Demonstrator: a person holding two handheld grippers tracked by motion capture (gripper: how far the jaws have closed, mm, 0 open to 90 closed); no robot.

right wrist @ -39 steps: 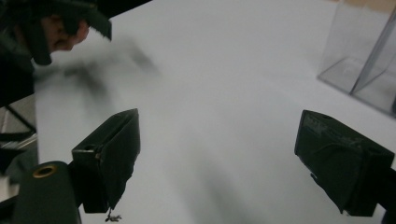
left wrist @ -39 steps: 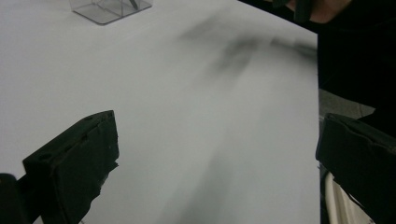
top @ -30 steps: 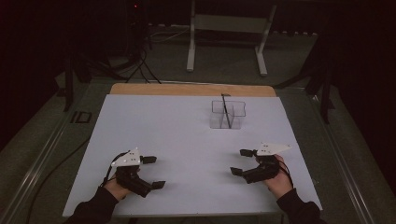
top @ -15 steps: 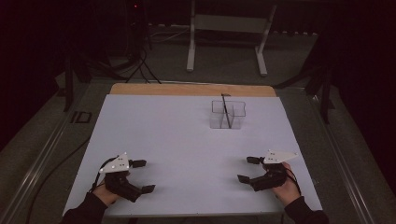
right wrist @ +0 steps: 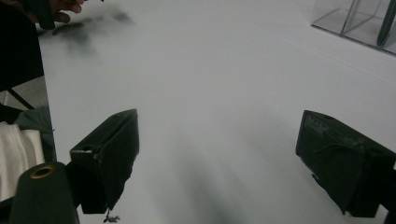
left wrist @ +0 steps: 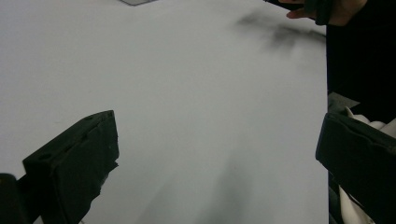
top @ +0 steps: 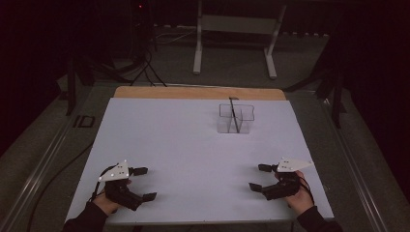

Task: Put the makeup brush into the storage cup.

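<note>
While I hold both tools low over the near edge of the white table [top: 193,140], my left gripper [top: 140,183] sits at the near left corner with its two black jaws spread wide apart, and nothing lies between them. Its grey three-cornered plate [top: 115,171] rides on top, and my left hand [top: 109,200] wraps the body from behind. My right gripper [top: 258,177] is at the near right, well apart from the left one, jaws also spread wide and holding nothing, with my right hand [top: 300,195] behind it and its own grey plate [top: 290,164] on top. Looking along my left gripper [left wrist: 219,154], I see only bare white tabletop [left wrist: 187,93] between the jaws, and far ahead to the right the other hand [left wrist: 327,9] with its shadow on the surface. Looking along my right gripper [right wrist: 219,158], the surface between the jaws is bare too; the other hand [right wrist: 56,7] shows far ahead on the left. A clear plastic box [top: 235,118] with compartments stands well ahead of my right gripper and a little to its left, toward the far side of the table, and a thin dark stick [top: 234,113] stands in it. From the right gripper's camera that box [right wrist: 355,23] appears far ahead on the right. Beyond the white sheet a wooden strip [top: 198,93] edges the far side of the table.
</note>
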